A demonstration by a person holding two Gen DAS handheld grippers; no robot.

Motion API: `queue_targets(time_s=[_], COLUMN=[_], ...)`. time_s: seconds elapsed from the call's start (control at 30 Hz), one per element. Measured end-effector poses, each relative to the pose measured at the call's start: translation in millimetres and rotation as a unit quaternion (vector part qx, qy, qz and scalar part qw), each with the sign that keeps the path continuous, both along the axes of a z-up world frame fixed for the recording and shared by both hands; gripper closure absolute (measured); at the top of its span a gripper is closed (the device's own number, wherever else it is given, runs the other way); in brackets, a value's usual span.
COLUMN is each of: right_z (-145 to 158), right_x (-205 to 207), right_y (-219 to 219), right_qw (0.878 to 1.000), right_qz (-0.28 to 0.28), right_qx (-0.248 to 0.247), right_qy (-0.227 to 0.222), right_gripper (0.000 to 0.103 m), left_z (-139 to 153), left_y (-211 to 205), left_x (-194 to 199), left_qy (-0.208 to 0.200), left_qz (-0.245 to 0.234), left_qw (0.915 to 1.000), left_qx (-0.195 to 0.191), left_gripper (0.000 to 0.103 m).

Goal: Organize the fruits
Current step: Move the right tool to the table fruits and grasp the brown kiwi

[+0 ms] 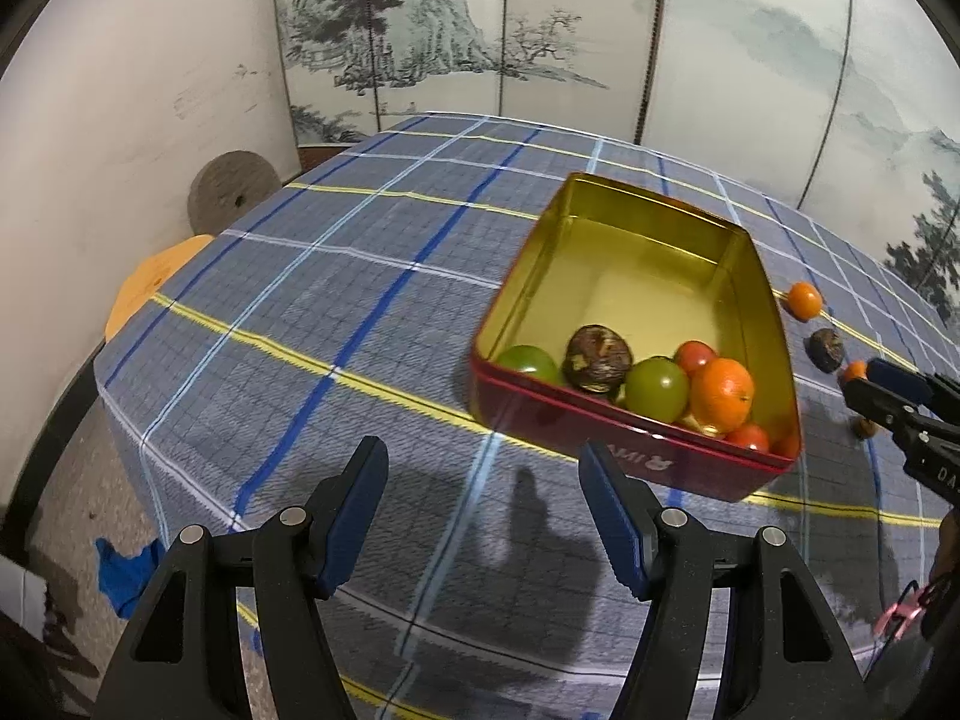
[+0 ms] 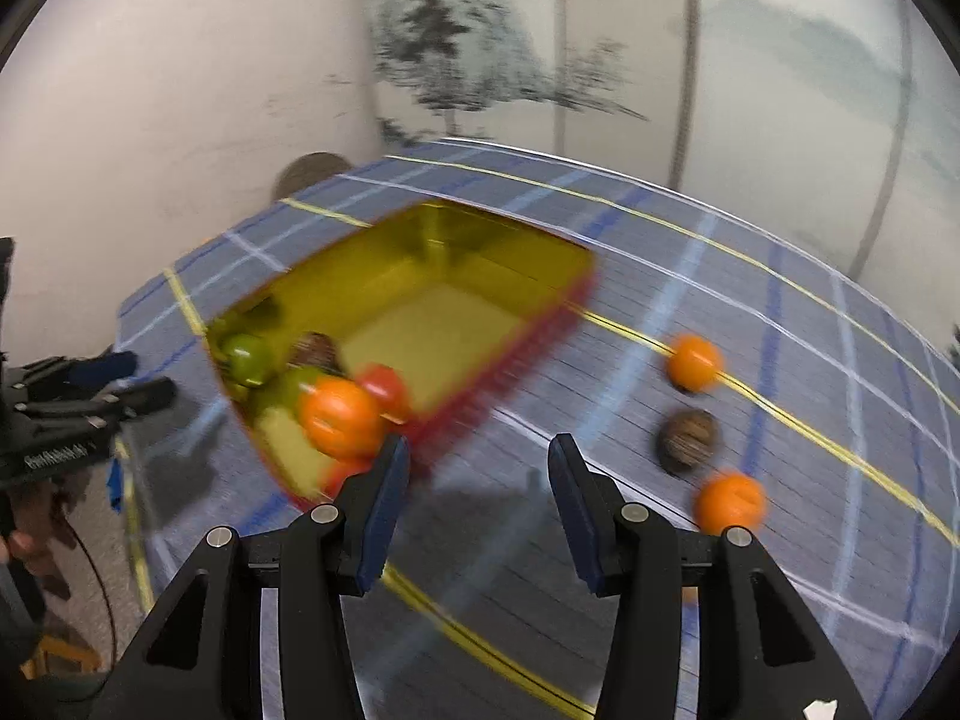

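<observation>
Red-walled, with a gold metal lining, the rectangular tin (image 1: 636, 324) lies at about one o'clock from my left gripper (image 1: 483, 513), just beyond its fingertips. Those jaws stand apart with nothing between them, only blue plaid tablecloth (image 1: 336, 312) below. The tin's long axis runs from its near end at five o'clock away toward eleven in the left wrist view. Heaped in that near end are two glossy green round fruits (image 1: 657, 389), a dark brown mottled nut-like ball (image 1: 598, 358), a bright orange mandarin (image 1: 722, 393) and small red tomatoes (image 1: 694, 355).

From my right gripper (image 2: 477, 471) the same tin sits at eleven o'clock, its near corner just beside my left fingertip. These jaws are released too, gripping nothing. At two o'clock, outside the tin, three loose pieces lie in a row on the cloth: an orange mandarin farthest (image 2: 695, 362), a brown wrinkled ball (image 2: 687, 440) in between, and another orange mandarin nearest (image 2: 730, 501). This view is blurred.
</observation>
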State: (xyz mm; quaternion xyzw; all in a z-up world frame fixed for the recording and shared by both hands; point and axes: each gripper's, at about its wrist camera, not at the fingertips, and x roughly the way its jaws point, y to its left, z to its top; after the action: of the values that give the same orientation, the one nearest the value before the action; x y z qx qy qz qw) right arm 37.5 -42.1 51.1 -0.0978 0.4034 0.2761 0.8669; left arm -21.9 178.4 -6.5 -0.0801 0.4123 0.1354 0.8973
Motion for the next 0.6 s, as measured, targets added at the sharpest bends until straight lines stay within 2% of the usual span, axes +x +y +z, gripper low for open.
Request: queue_targets(time_s=[0.17, 0.27, 0.6], right_z=[-16.0, -26.9, -41.8], right_x=[7.0, 7.1, 18.9], right_y=[-53.2, -73.0, -75.7], right_qw=[0.998, 0.996, 0.995], right_qz=[-0.058, -0.075, -0.08], right_qx=[-0.017, -0.024, -0.016], right_qy=[0.023, 0.035, 0.049], right_gripper=[0.057, 0.058, 0.066], left_z=[0.0, -0.2, 3.0], left_y=[-12.2, -18.0, -35.2], left_x=[3.6, 5.2, 11.5], left_qy=[0.001, 0.003, 0.004], left_qz=[-0.016, -0.024, -0.045], left_qw=[0.9999, 0.9997, 0.9989], left_qx=[0.002, 0.003, 0.01], left_gripper=[0.036, 0.036, 0.036])
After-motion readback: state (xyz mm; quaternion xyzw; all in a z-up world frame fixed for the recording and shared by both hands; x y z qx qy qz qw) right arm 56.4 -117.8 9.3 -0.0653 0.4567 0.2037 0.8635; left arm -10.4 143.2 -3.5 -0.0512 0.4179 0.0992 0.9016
